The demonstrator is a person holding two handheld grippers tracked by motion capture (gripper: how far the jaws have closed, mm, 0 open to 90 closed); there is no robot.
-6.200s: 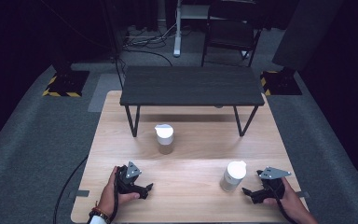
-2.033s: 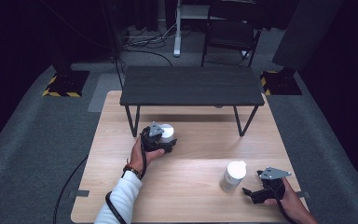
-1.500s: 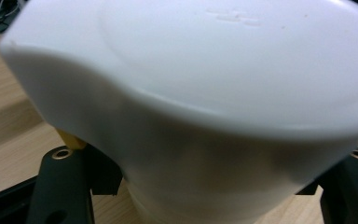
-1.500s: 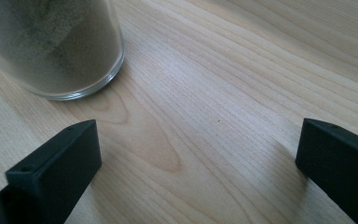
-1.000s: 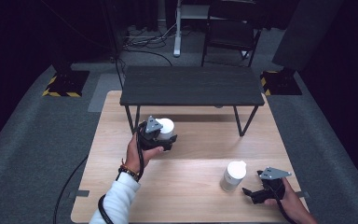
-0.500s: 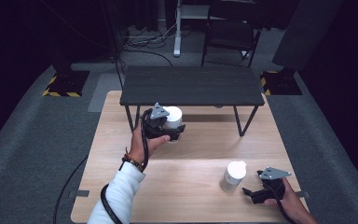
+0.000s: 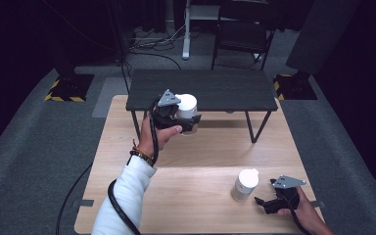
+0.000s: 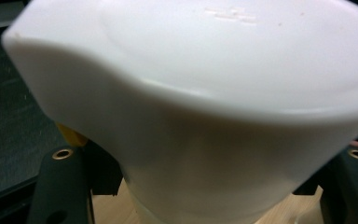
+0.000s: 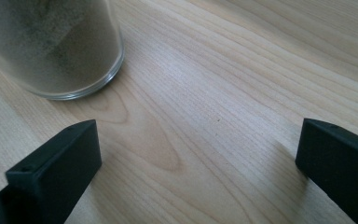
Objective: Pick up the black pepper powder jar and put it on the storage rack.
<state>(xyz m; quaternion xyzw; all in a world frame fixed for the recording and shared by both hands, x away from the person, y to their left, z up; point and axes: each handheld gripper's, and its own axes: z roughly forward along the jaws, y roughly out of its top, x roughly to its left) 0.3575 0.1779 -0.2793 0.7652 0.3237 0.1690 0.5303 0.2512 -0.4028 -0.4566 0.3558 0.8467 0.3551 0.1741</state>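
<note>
The left gripper (image 7: pixel 188 121) clamps a white-lidded jar (image 7: pixel 186 108) between its jaws, lifted above the wooden table (image 7: pixel 210 156), just in front of the small black table (image 7: pixel 203 89). The jar stands upright, lid up. The right gripper (image 7: pixel 263 201) rests spread wide on the near right, beside a second jar (image 7: pixel 244 184) it doesn't touch.

Your left gripper (image 8: pixel 205 186) has its black jaws on either side of a white plastic lidded jar (image 8: pixel 205 93), above the light wooden tabletop (image 8: pixel 116 207)
</note>
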